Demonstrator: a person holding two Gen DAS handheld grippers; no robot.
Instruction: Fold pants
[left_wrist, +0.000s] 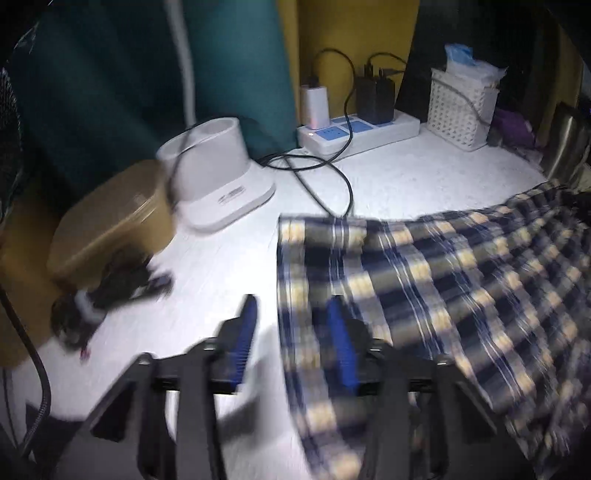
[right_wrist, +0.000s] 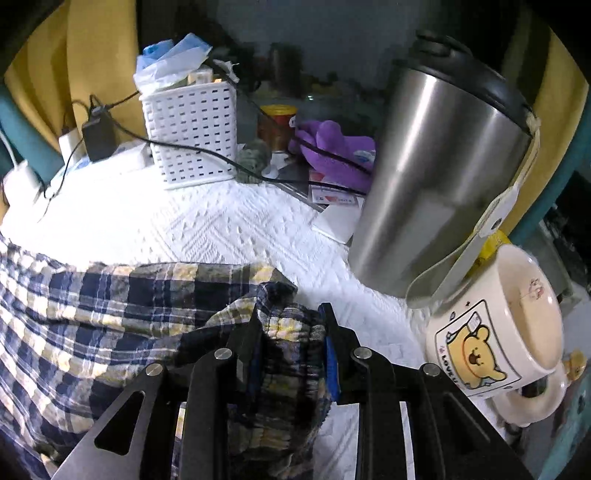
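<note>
Blue, white and yellow plaid pants lie spread on the white textured table cover. In the left wrist view my left gripper hangs open over their left edge. One blue pad is above bare table and the other above the cloth, with nothing pinched. In the right wrist view the pants stretch to the left. Their gathered, bunched end fills the gap between the fingers of my right gripper, which is shut on it just above the table cover.
At the back stand a power strip with chargers and a white perforated basket. A white round holder and a tan box are on the left. A steel tumbler and a bear mug crowd the right.
</note>
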